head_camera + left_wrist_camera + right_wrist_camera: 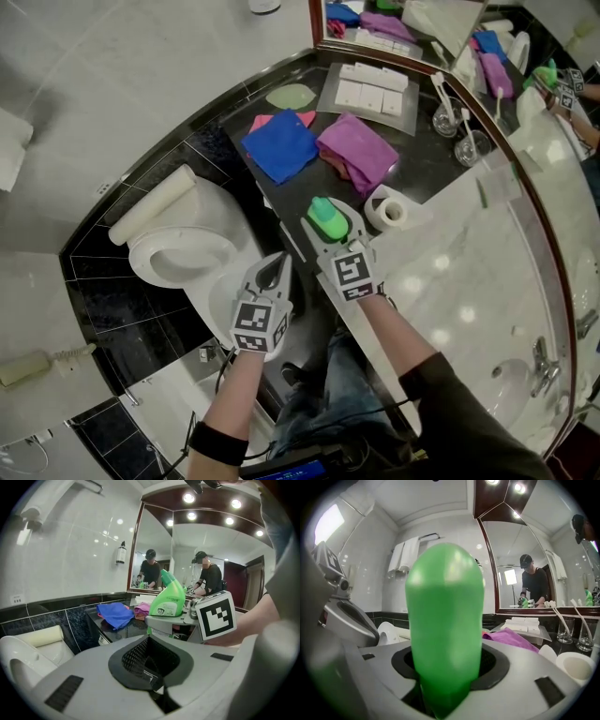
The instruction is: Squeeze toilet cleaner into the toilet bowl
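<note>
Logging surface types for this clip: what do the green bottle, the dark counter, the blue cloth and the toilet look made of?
Toilet cleaner bottle: plastic by its look, smooth, evenly green, softly shiny.
Counter: probably polished dark stone, glossy and reflective.
Blue cloth: soft matte fabric, lying in crumpled folds.
Toilet: likely glazed ceramic, white with a smooth sheen.

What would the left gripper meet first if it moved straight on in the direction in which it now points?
Probably the near jaw of the right gripper, with the green bottle just behind it. Depth is unclear: the shut left gripper might instead pass under it and reach the black counter.
</note>
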`<state>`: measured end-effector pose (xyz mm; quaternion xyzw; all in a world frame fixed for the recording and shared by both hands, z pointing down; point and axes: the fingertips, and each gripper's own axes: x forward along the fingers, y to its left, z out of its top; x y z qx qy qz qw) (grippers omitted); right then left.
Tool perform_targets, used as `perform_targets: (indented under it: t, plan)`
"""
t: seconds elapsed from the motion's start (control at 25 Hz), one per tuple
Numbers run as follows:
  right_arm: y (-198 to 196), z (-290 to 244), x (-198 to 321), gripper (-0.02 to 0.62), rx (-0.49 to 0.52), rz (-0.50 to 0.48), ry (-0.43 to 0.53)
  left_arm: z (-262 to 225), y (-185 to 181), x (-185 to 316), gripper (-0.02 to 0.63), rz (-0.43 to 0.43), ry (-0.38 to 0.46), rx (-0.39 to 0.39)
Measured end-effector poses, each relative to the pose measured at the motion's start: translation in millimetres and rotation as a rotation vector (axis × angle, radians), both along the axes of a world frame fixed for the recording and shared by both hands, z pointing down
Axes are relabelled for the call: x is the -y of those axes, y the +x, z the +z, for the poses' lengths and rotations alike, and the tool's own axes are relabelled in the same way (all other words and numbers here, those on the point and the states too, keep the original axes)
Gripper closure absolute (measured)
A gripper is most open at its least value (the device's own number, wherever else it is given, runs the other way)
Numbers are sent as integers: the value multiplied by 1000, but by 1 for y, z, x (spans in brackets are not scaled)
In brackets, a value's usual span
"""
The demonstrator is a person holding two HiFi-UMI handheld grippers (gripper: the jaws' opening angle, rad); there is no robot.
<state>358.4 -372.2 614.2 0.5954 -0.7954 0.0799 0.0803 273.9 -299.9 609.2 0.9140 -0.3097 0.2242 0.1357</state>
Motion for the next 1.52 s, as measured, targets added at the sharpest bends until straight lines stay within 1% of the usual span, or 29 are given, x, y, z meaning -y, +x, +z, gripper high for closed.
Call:
perform_targets:
  t: [0.08,0.36,0.56,0.72,0.96,1.04,1.12,1.2,1.36,1.52]
  plan:
    - [0,1,-1,325,-3,-7,-11,0,1,-1,604,1,-1,-2]
    - [1,-3,-12,325,-26,-7,-36,-7,1,-8,604,12,2,-10]
    - [7,-9,-35,322,-59,13,-62,-23,-10,-21,604,8,16,-21]
    - [12,-15,-67,324,-62,57,-91,-35,-31,-36,604,-7,37,-27]
    - [9,-25,-121,327,-79,123,-145,-53,-76,-69,604,-28,54,-33]
    - [0,-31,-138,327,-75,117,-158,-60,-93,-81,604,-32,60,-31]
    - [-18,-46,-150,331,-52,92,-158,-70,-110,-94,604,-37,59,-38]
    - [-40,-59,-163,364,-35,51,-154,-78,-130,-108,604,-50,57,-43]
    - [-85,-76,-190,390,-14,-25,-149,-93,-180,-136,604,-83,73,-39]
    - [-135,-98,-213,456,2,-100,-159,-108,-241,-158,604,-160,110,-42]
